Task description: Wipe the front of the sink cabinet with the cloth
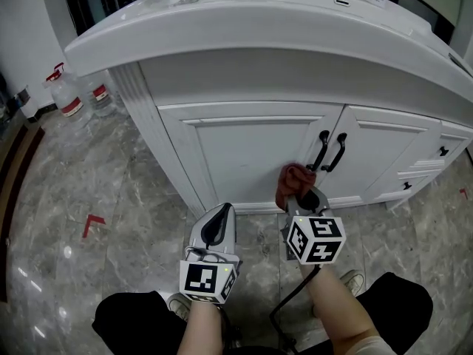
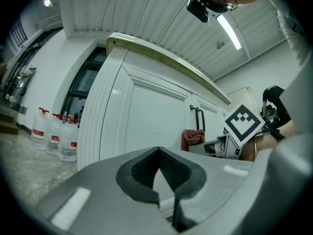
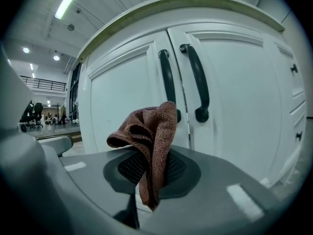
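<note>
A reddish-brown cloth (image 1: 293,181) (image 3: 148,136) is pinched in my right gripper (image 1: 298,197) (image 3: 149,173), which is shut on it. The cloth sits low against the left door (image 1: 251,154) of the white sink cabinet, just below the two black door handles (image 1: 329,151) (image 3: 188,80). My left gripper (image 1: 219,220) (image 2: 157,173) is shut and holds nothing. It hovers a little left of the right one, short of the cabinet's bottom edge. In the left gripper view the cloth (image 2: 192,138) shows to the right.
The white countertop (image 1: 244,21) overhangs the cabinet. Small drawers with black knobs (image 1: 442,151) lie at the right. Several plastic bottles (image 1: 70,95) (image 2: 54,136) stand on the marble floor at the left. Red tape (image 1: 92,222) marks the floor. My shoes and dark trousers (image 1: 399,302) are below.
</note>
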`<state>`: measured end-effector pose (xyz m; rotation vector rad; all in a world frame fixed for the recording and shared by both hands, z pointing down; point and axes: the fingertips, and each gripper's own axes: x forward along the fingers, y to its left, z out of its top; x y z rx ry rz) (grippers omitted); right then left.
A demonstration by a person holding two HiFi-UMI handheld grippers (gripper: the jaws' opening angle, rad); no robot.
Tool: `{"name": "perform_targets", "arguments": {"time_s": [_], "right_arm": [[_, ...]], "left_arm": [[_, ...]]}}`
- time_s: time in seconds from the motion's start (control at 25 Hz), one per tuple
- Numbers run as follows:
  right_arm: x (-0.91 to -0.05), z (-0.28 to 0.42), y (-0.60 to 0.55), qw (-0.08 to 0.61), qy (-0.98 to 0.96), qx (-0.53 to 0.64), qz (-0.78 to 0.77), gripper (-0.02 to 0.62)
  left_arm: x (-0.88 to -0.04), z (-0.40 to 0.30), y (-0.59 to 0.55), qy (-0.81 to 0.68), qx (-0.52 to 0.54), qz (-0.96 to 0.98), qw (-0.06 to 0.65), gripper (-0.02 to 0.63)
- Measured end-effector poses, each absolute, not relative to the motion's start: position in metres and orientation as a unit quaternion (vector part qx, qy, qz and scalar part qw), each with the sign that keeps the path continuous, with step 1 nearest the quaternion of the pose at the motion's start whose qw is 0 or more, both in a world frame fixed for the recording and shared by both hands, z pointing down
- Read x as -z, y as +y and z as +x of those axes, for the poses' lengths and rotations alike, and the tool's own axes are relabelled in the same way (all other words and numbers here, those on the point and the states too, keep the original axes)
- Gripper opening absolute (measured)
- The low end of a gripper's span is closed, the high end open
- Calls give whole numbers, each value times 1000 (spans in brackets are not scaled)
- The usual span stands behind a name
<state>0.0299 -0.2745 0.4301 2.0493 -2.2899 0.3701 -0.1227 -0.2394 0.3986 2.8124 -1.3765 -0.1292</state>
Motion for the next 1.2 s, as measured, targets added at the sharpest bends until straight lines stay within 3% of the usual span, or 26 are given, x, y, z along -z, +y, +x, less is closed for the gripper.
{"name": "perform_targets", "arguments": {"time_s": [0.72, 1.2], "right_arm": [[-505, -181, -312, 54, -841, -168, 512, 81], [-530, -178, -320, 60, -831, -182, 523, 83]], "left_arm": [[-430, -248, -262, -539, 18, 842, 23, 0], [-438, -254, -267, -544, 16, 838, 37, 0]]}}
